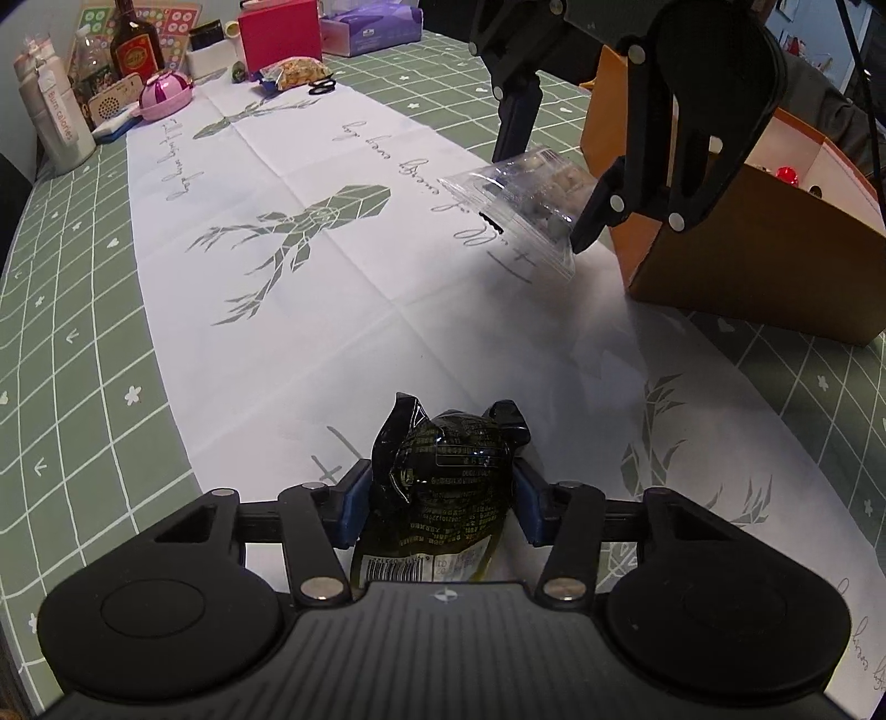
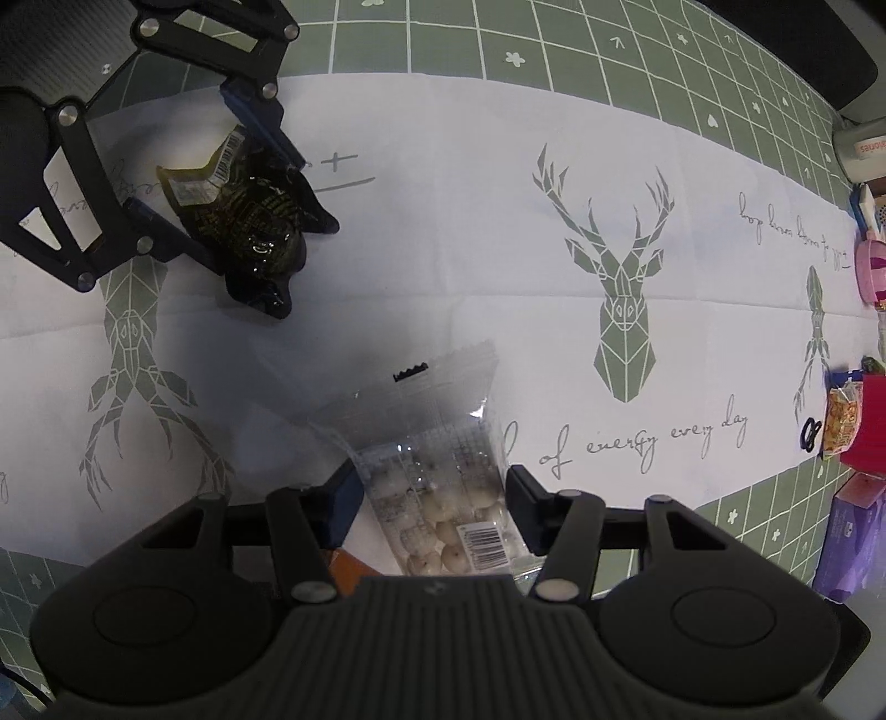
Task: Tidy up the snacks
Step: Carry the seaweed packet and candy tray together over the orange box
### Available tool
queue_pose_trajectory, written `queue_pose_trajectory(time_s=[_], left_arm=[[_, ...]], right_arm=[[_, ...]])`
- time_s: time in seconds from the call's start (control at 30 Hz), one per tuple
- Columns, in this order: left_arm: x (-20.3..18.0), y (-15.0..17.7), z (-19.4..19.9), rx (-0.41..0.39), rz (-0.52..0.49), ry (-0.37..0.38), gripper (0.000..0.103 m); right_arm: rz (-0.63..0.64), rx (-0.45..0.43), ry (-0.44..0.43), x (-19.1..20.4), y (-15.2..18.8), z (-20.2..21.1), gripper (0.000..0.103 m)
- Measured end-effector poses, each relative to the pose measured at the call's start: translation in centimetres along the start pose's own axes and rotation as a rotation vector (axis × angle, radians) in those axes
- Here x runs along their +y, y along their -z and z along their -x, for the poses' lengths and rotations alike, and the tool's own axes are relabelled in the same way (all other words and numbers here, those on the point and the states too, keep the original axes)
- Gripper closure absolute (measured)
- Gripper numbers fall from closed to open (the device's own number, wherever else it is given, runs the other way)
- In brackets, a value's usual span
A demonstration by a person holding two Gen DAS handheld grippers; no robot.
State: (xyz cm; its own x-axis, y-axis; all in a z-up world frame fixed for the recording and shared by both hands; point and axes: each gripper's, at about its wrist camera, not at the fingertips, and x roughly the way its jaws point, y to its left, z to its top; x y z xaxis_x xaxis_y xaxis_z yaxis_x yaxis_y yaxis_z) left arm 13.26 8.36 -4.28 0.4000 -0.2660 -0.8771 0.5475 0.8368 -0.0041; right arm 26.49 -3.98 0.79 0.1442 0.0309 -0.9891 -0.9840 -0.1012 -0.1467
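Note:
My left gripper [image 1: 443, 498] is shut on a black snack packet [image 1: 448, 465] with gold print, low over the white deer-print runner [image 1: 332, 310]. The right wrist view shows the same packet [image 2: 249, 221] between the left gripper's blue pads [image 2: 260, 116]. My right gripper [image 2: 432, 498] is shut on a clear bag of pale round snacks [image 2: 437, 443], held above the runner with its shadow below it. In the left wrist view that clear bag [image 1: 520, 194] hangs from the right gripper [image 1: 548, 183] beside an open cardboard box [image 1: 747, 266].
At the table's far end stand a dark bottle [image 1: 135, 50], a white bottle [image 1: 55, 122], a pink container [image 1: 163, 94], a pink box [image 1: 279, 33], a purple tissue pack [image 1: 371, 27] and another snack bag [image 1: 293, 72]. Green gridded cloth [image 1: 72, 332] flanks the runner.

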Motion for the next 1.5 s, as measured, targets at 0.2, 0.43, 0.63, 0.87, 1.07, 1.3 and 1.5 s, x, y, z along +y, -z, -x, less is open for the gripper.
queue_pose_trajectory(time_s=[0.2, 0.43, 0.63, 0.87, 1.07, 1.3, 1.5], left_arm=[[-0.5, -0.6, 1.3, -0.020, -0.010, -0.018, 0.044], [-2.2, -2.0, 4.1, -0.057, -0.038, -0.048, 0.044], [-4.1, -3.8, 7.1, -0.095, -0.069, -0.076, 0.044], [-6.4, -5.9, 11.0, -0.132, -0.109, -0.123, 0.044], [-9.3, -8.2, 14.5, -0.165, -0.162, -0.163, 0.044], [-14.3, -11.5, 18.6, -0.225, -0.238, -0.198, 0.044], [-19.8, -14.0, 20.7, -0.273, -0.335, -0.213, 0.044]], right_arm=[[0.000, -0.025, 0.036, 0.5, 0.4, 3.0, 0.048], [0.006, -0.026, 0.076, 1.6, 1.4, 6.0, 0.048], [-0.001, -0.048, 0.123, 2.5, 2.7, 9.6, 0.048], [-0.020, -0.080, 0.192, 3.9, 5.4, 15.0, 0.049], [-0.051, -0.092, 0.259, 5.4, 8.9, 19.6, 0.049], [-0.108, -0.101, 0.334, 8.6, 13.8, 24.2, 0.049], [-0.163, -0.085, 0.388, 11.4, 18.7, 27.4, 0.049]])
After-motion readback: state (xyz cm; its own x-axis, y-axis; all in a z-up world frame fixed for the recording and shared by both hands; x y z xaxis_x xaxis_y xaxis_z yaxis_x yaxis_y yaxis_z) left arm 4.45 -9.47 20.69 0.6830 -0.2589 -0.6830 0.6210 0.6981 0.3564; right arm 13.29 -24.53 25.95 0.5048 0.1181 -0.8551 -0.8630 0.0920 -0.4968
